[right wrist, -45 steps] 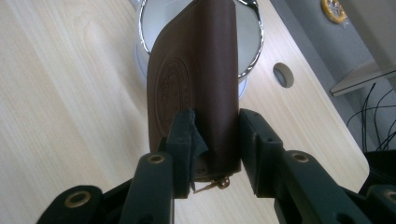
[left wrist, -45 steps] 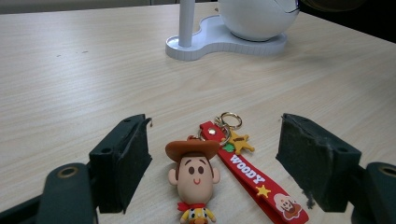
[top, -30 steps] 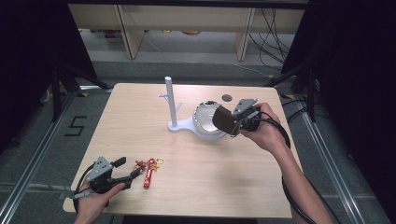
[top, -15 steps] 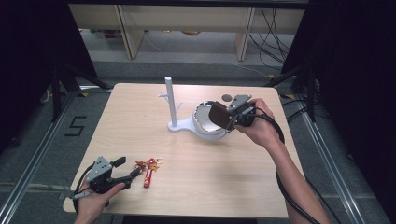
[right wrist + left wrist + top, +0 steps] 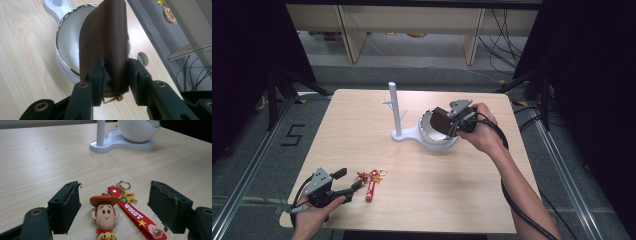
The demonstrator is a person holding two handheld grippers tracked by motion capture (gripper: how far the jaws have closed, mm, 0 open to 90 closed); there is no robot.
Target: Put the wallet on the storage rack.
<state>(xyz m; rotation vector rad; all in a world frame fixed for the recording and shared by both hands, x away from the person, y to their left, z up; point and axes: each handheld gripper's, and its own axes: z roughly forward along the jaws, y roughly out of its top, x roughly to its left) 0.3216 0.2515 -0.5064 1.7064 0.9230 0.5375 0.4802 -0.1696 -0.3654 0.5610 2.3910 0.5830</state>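
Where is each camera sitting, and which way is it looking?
High view: sits above the person's side, looking forward and down on the table; both forearms and each hand-held gripper come in from below.
Left gripper view: rides the left hand-held gripper, looking level across the table over the Woody keychain between its open jaws.
Right gripper view: rides the right hand-held gripper, looking down at the brown leather pouch it grips over the white bowl.
Shared: all three show the white bowl and its stand.

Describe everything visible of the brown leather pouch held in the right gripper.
The brown leather pouch looks smooth, with rounded corners and a round embossed stamp on one face. A small brass-coloured metal piece shows at its lower end. The right gripper clamps it on edge, tilted, over the white chrome-rimmed bowl; whether it touches the bowl is unclear.
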